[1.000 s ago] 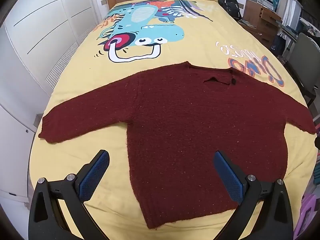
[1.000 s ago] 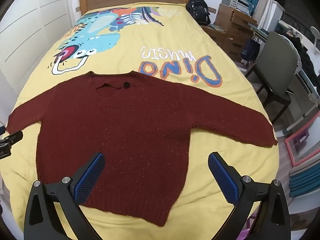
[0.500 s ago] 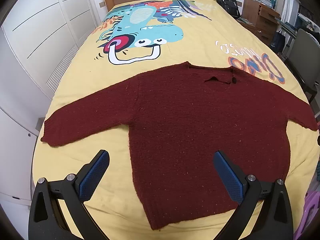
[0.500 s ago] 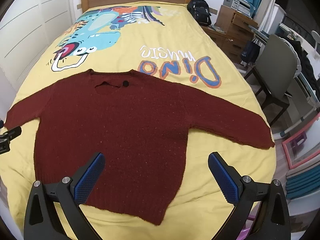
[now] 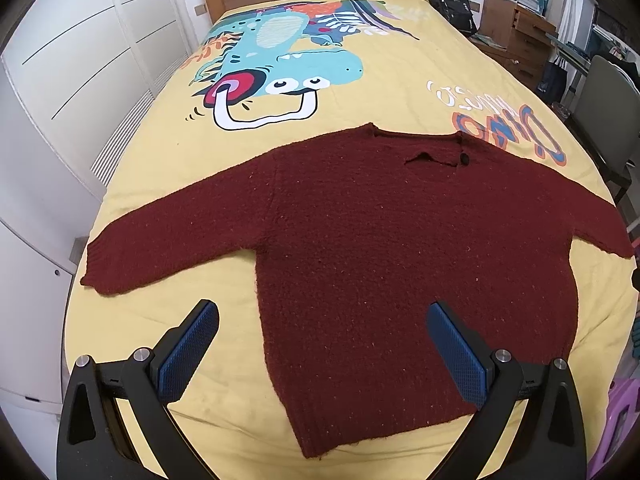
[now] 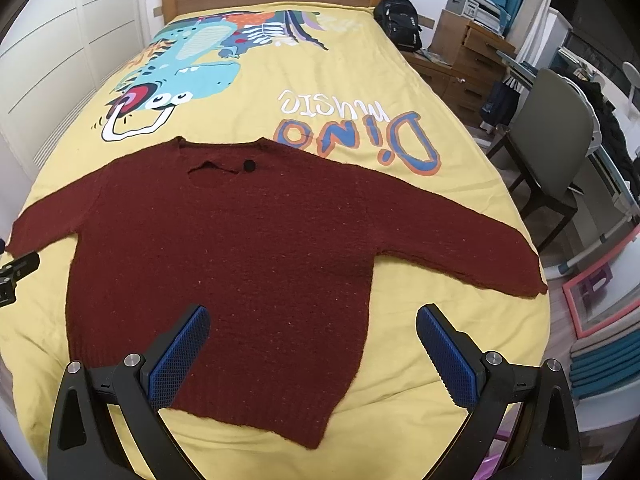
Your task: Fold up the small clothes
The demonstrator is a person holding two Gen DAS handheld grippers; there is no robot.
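Note:
A dark red knitted sweater [image 5: 392,248] lies flat on the yellow bedspread [image 5: 400,92], neck away from me, both sleeves spread out sideways. It also shows in the right wrist view [image 6: 240,248]. My left gripper [image 5: 322,348] is open and empty, held above the sweater's lower left part. My right gripper [image 6: 312,350] is open and empty, above the sweater's lower right part. The left gripper's tip [image 6: 18,268] shows at the left edge of the right wrist view, near the left sleeve cuff.
The bedspread has a dinosaur print [image 5: 280,68] and "Dino music" lettering [image 6: 360,128]. White wardrobe doors [image 5: 80,80] stand on the left. A chair [image 6: 552,152], wooden drawers [image 6: 468,60] and a black backpack [image 6: 400,20] stand on the right.
Both grippers have drifted slightly, so the sweater sits a little differently in view. The sweater has not moved and both grippers stay open.

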